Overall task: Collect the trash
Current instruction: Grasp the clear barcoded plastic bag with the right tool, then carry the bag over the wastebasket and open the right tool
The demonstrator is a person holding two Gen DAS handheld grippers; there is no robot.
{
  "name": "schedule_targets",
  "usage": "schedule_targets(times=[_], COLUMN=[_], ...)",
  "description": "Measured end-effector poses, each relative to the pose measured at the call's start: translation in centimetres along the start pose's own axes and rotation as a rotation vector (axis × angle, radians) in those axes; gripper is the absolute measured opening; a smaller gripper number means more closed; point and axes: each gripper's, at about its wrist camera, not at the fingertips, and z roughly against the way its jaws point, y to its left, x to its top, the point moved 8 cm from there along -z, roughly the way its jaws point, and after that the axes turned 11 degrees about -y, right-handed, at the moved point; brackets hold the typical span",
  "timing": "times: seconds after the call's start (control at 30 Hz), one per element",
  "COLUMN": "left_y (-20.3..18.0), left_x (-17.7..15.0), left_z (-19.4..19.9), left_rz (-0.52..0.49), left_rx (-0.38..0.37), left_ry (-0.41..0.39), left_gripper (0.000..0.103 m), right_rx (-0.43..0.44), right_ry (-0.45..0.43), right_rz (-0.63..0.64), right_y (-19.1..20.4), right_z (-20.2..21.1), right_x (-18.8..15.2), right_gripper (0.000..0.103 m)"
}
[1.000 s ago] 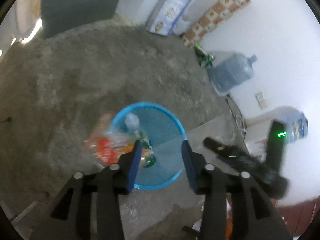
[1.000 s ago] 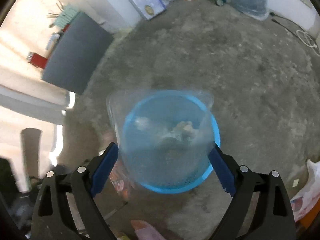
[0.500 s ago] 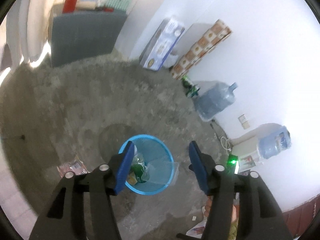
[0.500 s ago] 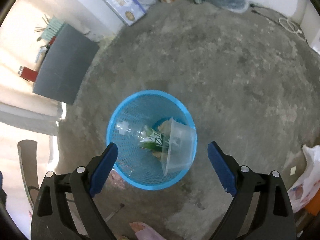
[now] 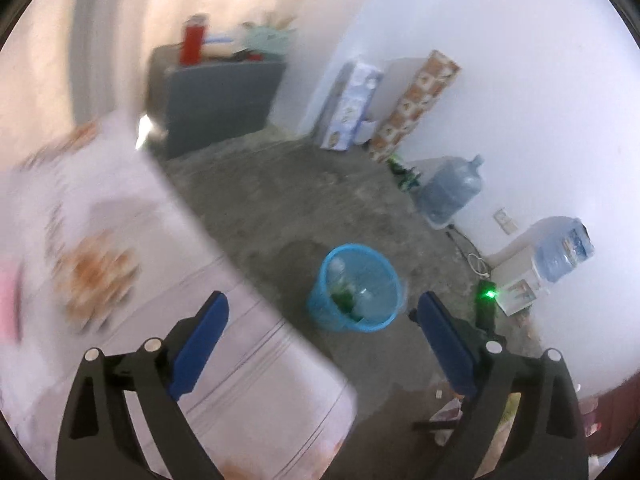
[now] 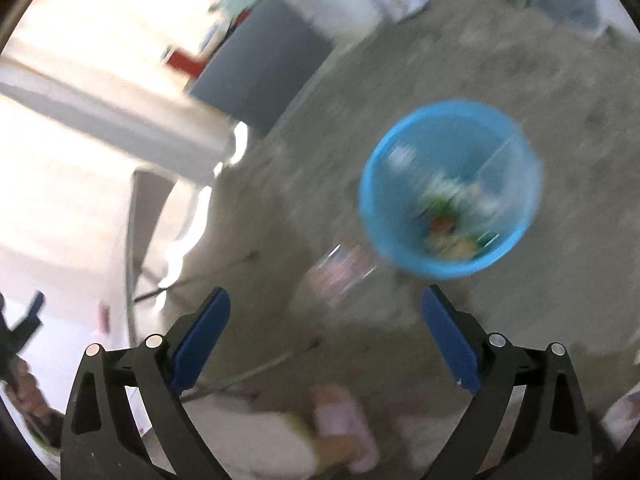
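A blue mesh waste basket (image 5: 356, 320) stands on the concrete floor and holds a green bottle, a clear cup and other trash. It also shows, blurred, in the right wrist view (image 6: 400, 248). My left gripper (image 5: 322, 338) is open and empty, high above the floor, over the edge of a white table (image 5: 120, 280). My right gripper (image 6: 324, 338) is open and empty, above the floor to the left of the basket. A crumpled wrapper (image 6: 340, 268) lies on the floor beside the basket.
A dark grey cabinet (image 5: 220, 96) stands at the far wall. Boxes (image 5: 352, 108) and a water jug (image 5: 452, 188) line the right wall, with a dispenser (image 5: 560, 252) further along. The person's foot (image 6: 344, 424) is below my right gripper.
Both grippers have risen away from the basket and swung left. The clear cup left my right gripper and now lies in the basket. The white table has come into the left view.
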Motion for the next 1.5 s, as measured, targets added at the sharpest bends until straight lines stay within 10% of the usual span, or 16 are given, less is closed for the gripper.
schedule_targets(times=[0.4, 0.67, 1.27, 1.5], left_y=[11.2, 16.4, 22.6, 23.1], left_x=[-4.2, -4.7, -6.6, -6.6], left_z=[12.6, 17.3, 17.7, 17.3], left_rz=[0.2, 0.262, 0.373, 0.39], left_rx=[0.149, 0.232, 0.327, 0.333], left_ry=[-0.223, -0.289, -0.262, -0.259], left_gripper=[0.094, 0.095, 0.094, 0.095], right_rx=[-0.1, -0.145, -0.303, -0.391], right_ry=[0.358, 0.433, 0.524, 0.564], right_rz=[-0.109, -0.505, -0.644, -0.63], right_y=[-1.2, -5.1, -10.2, -10.9], right_z=[-26.1, -38.3, -43.1, -42.9], right_x=[-8.4, -11.5, -13.9, -14.5], right_gripper=[0.094, 0.094, 0.069, 0.036])
